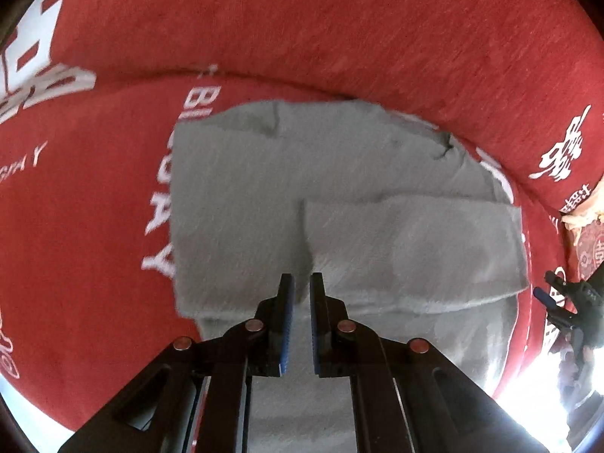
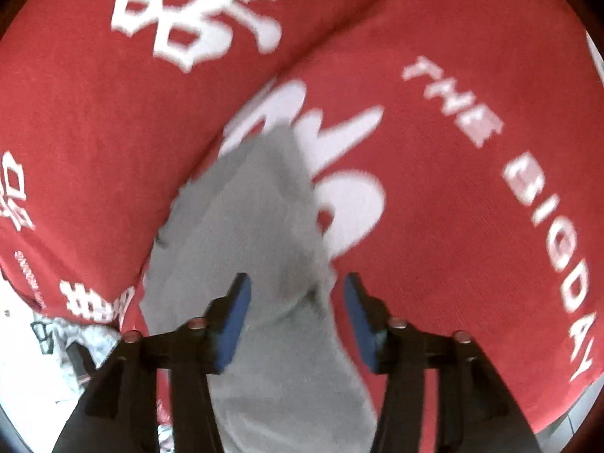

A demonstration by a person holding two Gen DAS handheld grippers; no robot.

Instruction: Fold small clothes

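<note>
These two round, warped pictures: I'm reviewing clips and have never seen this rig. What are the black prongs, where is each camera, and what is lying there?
Each picture comes from a fisheye camera mounted on a handheld two-finger gripper, looking along its fingers. The black prongs with blue pads are those fingers. The left wrist view shows the left gripper, jaws nearly closed with a narrow gap, over a partly folded grey fabric garment; whether it pinches cloth is unclear. The right wrist view shows the right gripper, jaws wide apart, astride the same garment, gripping nothing. Everything lies on a red cloth with white lettering.
</note>
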